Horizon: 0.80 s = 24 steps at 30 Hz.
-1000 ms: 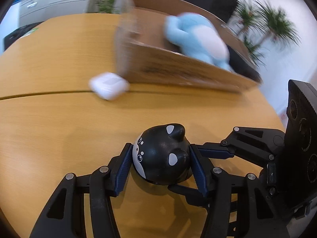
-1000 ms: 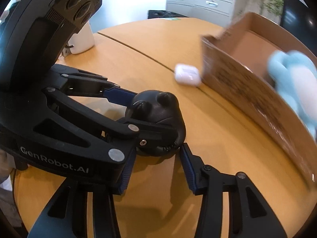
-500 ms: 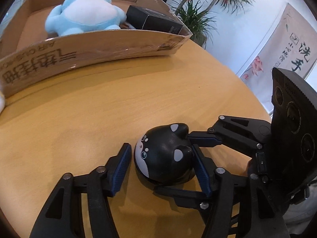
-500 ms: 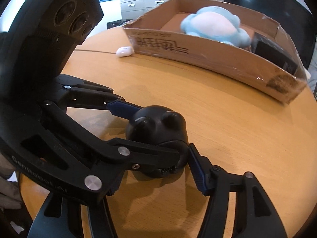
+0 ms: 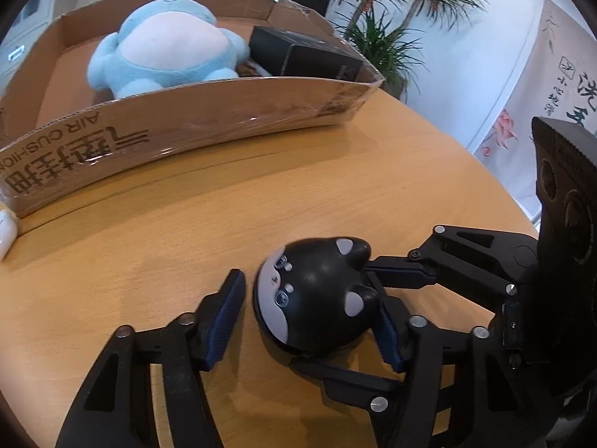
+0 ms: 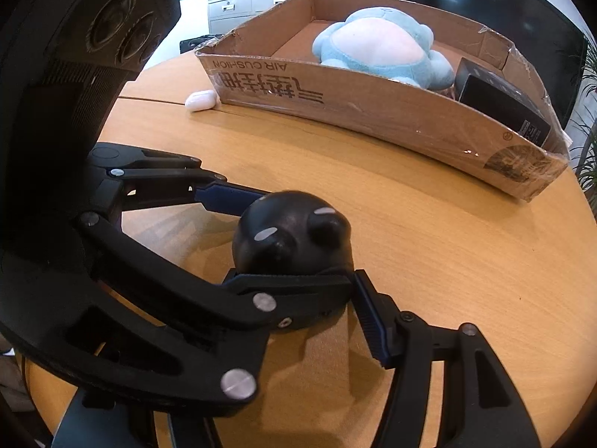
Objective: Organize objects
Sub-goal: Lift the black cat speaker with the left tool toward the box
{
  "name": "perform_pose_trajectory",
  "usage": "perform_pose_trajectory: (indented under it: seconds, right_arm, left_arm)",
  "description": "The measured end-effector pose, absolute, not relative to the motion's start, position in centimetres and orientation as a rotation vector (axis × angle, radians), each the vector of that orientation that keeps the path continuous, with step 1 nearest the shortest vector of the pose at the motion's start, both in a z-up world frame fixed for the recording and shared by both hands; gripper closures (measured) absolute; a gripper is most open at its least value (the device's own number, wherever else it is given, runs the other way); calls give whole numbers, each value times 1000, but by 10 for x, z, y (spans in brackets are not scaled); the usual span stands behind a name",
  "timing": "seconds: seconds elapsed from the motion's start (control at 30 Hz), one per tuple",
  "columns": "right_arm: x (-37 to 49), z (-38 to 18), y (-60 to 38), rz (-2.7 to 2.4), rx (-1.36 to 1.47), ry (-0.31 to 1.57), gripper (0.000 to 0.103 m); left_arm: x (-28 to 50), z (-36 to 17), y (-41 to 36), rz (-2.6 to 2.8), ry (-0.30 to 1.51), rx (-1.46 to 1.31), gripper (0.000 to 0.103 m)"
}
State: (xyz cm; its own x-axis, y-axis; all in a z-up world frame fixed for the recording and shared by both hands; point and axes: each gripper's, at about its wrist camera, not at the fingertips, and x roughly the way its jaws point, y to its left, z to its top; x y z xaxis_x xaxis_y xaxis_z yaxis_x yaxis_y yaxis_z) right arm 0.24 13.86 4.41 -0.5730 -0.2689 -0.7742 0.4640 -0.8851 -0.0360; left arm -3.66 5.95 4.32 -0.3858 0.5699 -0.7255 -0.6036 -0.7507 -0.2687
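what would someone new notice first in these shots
A glossy black cat-faced toy sits on the round wooden table, hemmed in by both grippers' blue-padded fingers. Behind it stands a shallow cardboard box holding a light-blue plush and a black carton; a small white case lies outside its corner.

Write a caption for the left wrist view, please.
Black cat-faced toy between both grippers' fingers on the wooden table, cardboard box behind.

The round black toy point(image 5: 317, 298) looks smooth, glossy plastic. The table point(image 5: 335, 194) is matt wood grain. The box point(image 5: 194, 127) is taped corrugated cardboard; the blue plush point(image 5: 164, 48) is fuzzy cloth.
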Motion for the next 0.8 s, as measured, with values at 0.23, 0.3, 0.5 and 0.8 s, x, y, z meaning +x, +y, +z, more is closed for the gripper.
perform_pose_trajectory:
  seconds: [0.23, 0.3, 0.5, 0.8]
  right_arm:
    - [-1, 43, 130, -2454, 1147, 326, 51]
    - [-1, 43, 129, -2461, 1150, 326, 51]
    - [1, 44, 130, -2481, 1159, 309, 51]
    - [3, 45, 131, -2487, 1162, 303, 51]
  left_arm:
    - [-44, 41, 51, 2161, -3, -1118, 49]
    - [-45, 40, 52, 2157, -11, -1119, 49]
    - [-45, 40, 51, 2157, -15, -1120, 49]
    - [-47, 39, 52, 2163, -21, -1120, 49]
